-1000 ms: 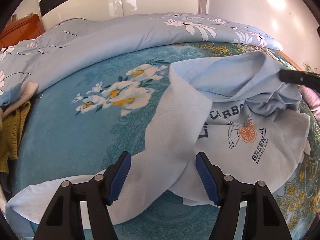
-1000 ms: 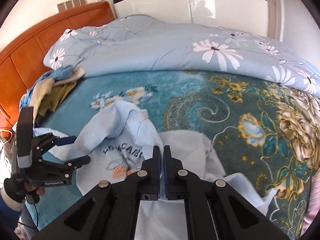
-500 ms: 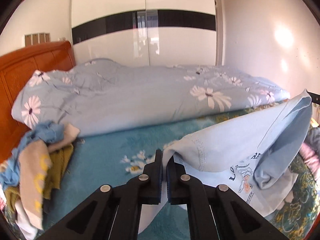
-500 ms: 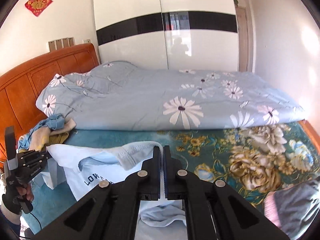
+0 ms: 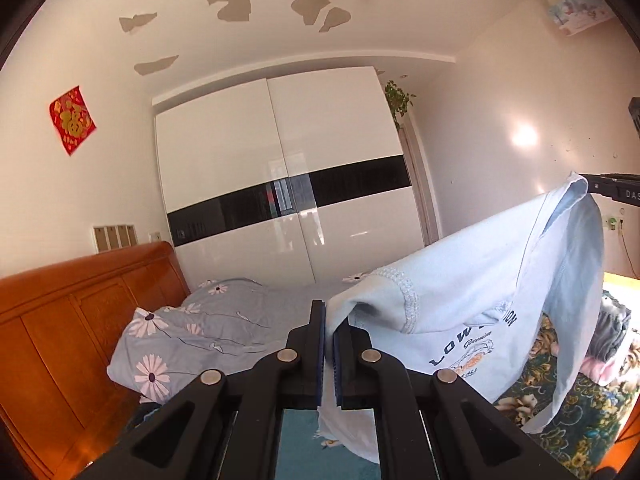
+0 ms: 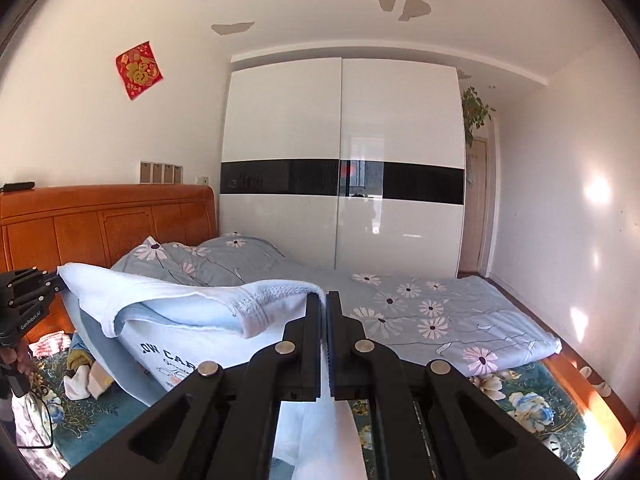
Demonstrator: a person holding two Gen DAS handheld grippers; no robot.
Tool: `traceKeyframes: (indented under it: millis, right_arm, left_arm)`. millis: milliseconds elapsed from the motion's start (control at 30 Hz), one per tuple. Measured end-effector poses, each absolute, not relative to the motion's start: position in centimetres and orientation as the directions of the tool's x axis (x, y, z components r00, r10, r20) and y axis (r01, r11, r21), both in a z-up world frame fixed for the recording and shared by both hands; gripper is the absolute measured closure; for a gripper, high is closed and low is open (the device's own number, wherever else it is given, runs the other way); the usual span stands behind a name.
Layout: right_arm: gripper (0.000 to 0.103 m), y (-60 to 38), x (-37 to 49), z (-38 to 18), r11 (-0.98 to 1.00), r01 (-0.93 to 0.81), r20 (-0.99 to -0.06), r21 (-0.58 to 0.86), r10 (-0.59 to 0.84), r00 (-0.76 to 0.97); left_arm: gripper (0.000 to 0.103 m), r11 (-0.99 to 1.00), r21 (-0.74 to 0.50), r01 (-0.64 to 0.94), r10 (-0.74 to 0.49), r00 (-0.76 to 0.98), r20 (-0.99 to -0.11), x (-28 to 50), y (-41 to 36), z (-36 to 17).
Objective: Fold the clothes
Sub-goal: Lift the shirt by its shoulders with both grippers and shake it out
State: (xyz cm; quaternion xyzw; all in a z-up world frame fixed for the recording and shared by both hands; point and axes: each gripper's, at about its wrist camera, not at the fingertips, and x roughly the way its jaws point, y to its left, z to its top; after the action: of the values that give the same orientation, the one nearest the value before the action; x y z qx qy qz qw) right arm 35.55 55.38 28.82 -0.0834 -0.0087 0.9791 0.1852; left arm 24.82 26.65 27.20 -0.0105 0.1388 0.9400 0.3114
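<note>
A light blue T-shirt (image 5: 472,304) with dark lettering and an orange print hangs in the air between my two grippers, stretched above the bed. My left gripper (image 5: 328,320) is shut on one shoulder edge of it. My right gripper (image 6: 323,312) is shut on the other edge; the shirt (image 6: 192,320) sags away to the left there. The right gripper's tip shows at the far right of the left wrist view (image 5: 612,192), and the left gripper at the far left of the right wrist view (image 6: 28,296).
The bed has a teal floral sheet (image 6: 532,404) and a folded grey-blue daisy quilt (image 6: 420,312) along the back. An orange wooden headboard (image 6: 104,220) stands left. A pile of other clothes (image 6: 80,368) lies near it. A white wardrobe (image 6: 340,168) stands behind.
Both grippers have risen high above the bed with the shirt, lifting it off the sheet. The left gripper went from open to shut on the shirt a second ago.
</note>
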Motion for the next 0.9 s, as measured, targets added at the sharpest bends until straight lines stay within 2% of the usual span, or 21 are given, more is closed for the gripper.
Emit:
traceKeyframes:
  millis: [100,167,300,400,500,667,900]
  right_arm:
    - [0.101,53.9,36.7,29.6,-0.942,-0.331,-0.146,-0.059,0.336,-0.931]
    - [0.101,53.2,36.7,29.9,-0.942,-0.325,-0.138,-0.084,0.334,-0.932]
    - [0.101,53.4,35.3,30.1,-0.938,-0.331,-0.138,-0.105,0.343,-0.929]
    - [0.101,55.6,32.1,28.9,-0.940,-0.330,-0.201,-0.088,0.341,-0.918]
    - [0.101,58.8,26.7,25.2,-0.934,-0.342,-0.325,-0.101,0.356,-0.876]
    - [0.101,65.2,17.1,14.9,-0.931,-0.361,-0.539,-0.062,0.335,-0.773]
    - [0.101,73.4,6.8,2.1,-0.916,-0.399,-0.726,-0.034,0.298,-0.621]
  left_arm:
    - [0.099,-0.769,0.277,-0.575,0.574,-0.813,-0.093,26.8,24.6,28.1]
    - [0.098,-0.763,0.265,-0.590,0.582,-0.805,-0.117,27.0,23.8,28.5]
    - [0.095,-0.741,0.255,-0.621,0.592,-0.784,-0.187,25.4,24.1,28.1]
    - [0.095,-0.724,0.253,-0.642,0.579,-0.765,-0.284,22.1,26.8,25.4]
    - [0.095,-0.719,0.250,-0.649,0.533,-0.745,-0.401,17.5,30.7,19.9]
    - [0.097,-0.732,0.198,-0.652,0.449,-0.679,-0.581,8.3,36.3,8.7]
    - [0.098,-0.760,0.092,-0.643,0.347,-0.522,-0.779,-4.0,43.2,-6.0]
